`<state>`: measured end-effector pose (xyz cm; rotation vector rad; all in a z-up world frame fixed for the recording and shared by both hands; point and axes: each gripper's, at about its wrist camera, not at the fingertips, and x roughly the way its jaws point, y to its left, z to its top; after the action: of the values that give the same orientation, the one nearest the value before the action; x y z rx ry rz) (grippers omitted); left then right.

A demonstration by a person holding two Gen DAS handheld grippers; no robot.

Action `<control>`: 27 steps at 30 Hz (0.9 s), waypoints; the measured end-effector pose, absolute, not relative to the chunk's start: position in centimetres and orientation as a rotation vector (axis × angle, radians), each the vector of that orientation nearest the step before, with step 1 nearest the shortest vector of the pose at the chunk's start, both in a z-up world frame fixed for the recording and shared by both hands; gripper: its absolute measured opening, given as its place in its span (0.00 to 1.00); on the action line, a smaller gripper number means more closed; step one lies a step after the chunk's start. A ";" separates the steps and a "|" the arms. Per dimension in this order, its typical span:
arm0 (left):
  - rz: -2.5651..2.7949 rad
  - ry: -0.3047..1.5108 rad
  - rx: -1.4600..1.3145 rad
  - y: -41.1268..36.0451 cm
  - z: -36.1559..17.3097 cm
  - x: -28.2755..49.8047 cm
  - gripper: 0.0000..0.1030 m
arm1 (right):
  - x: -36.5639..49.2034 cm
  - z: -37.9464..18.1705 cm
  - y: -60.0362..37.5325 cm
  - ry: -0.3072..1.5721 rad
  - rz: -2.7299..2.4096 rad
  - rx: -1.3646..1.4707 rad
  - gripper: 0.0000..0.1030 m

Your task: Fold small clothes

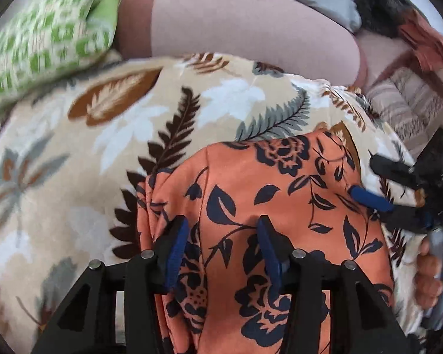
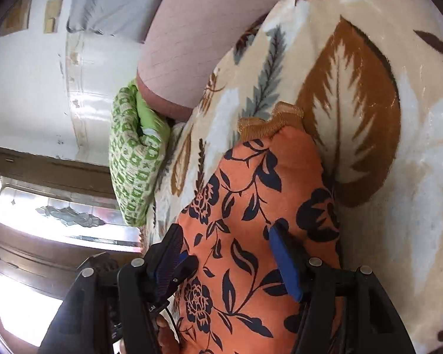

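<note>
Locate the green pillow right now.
The green pillow sits upper left in the left wrist view, at the leaf-print blanket's far edge, beside the pink pillow.

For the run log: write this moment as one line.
task: fold small clothes | item: orange floral garment on leaf-print blanket | left tongs: open, over garment | right tongs: open, over garment

Orange floral garment (image 2: 251,236) bunched on a cream leaf-print blanket (image 2: 398,153), a tan ribbed hem (image 2: 268,122) showing at its far end. Right gripper (image 2: 230,253) spread wide over the cloth, blue-padded fingers (image 2: 285,261) on either side of it, nothing pinched. Left gripper (image 2: 174,265) poking in beside the near finger, its state unclear. Green-and-white patterned pillow (image 2: 133,162) at the blanket's edge, against a pinkish bolster (image 2: 198,38). White wall (image 2: 29,82) and a dark-framed window (image 2: 53,215) beyond.
</note>
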<state>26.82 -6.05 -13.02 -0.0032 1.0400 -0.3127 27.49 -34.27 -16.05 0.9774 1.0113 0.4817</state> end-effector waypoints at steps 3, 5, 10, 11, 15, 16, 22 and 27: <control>-0.308 1.020 -0.005 -5.7 -11.8 25.1 0.48 | 25.0 -13.8 -33.7 0.989 0.518 0.907 0.63; -0.314 1.017 -0.029 -5.0 -11.3 24.1 0.49 | 22.6 -13.1 -32.9 0.989 0.545 0.883 0.64; -0.278 1.070 -0.030 -4.4 -12.4 22.8 0.53 | 19.8 -15.9 -31.6 1.072 0.523 0.858 0.70; -0.274 1.078 -0.039 -4.3 -12.4 22.7 0.53 | 19.7 -16.2 -31.9 1.066 0.511 0.896 0.70; -0.261 1.054 -0.044 -3.7 -11.3 21.4 0.53 | 18.6 -13.5 -31.8 1.017 0.516 0.875 0.71; -0.261 1.049 -0.044 -3.6 -11.0 21.1 0.53 | 18.0 -13.0 -31.6 1.010 0.527 0.868 0.71; -0.247 1.062 -0.019 -3.9 -11.1 19.1 0.54 | 15.9 -15.6 -31.8 1.043 0.489 0.906 0.77; -0.220 1.060 -0.025 -3.7 -11.1 17.5 0.55 | 14.9 -11.7 -30.6 0.986 0.532 0.790 0.77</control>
<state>17.48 -3.73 -11.07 -0.0249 1.0604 -0.2204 14.89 -30.57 -11.70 0.7903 0.9860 0.5319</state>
